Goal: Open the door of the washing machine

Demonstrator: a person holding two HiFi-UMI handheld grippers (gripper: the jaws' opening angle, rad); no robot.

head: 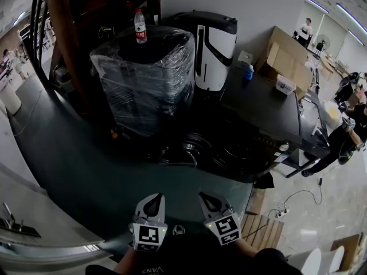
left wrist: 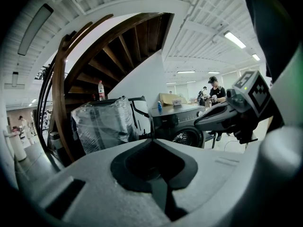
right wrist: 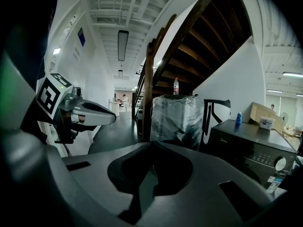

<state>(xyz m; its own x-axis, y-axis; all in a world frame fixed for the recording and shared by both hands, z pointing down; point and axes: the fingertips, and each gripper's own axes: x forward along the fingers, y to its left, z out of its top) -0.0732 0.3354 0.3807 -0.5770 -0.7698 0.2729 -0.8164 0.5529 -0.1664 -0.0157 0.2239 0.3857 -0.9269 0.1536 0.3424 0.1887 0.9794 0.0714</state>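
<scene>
The dark washing machine [head: 264, 116] stands ahead and to the right, its round door [head: 228, 152] closed on the front. In the left gripper view the door [left wrist: 187, 137] shows beyond the jaws, well apart from them. My left gripper [head: 151, 201] and right gripper [head: 207, 199] are side by side low in the head view, both shut with nothing between the fingers and both short of the machine. The right gripper view has the machine [right wrist: 253, 150] at its right, with the control panel visible. Each gripper camera also sees the other gripper: the right gripper [left wrist: 222, 117], the left gripper [right wrist: 90, 112].
A plastic-wrapped appliance [head: 149, 79] with a water bottle [head: 140, 26] on top stands left of the machine, with a black-and-white device [head: 215, 47] behind. A blue bottle [head: 248, 72] and cardboard box [head: 287, 59] rest by the machine's back. A wooden staircase [right wrist: 189, 46] rises at left; people stand at right.
</scene>
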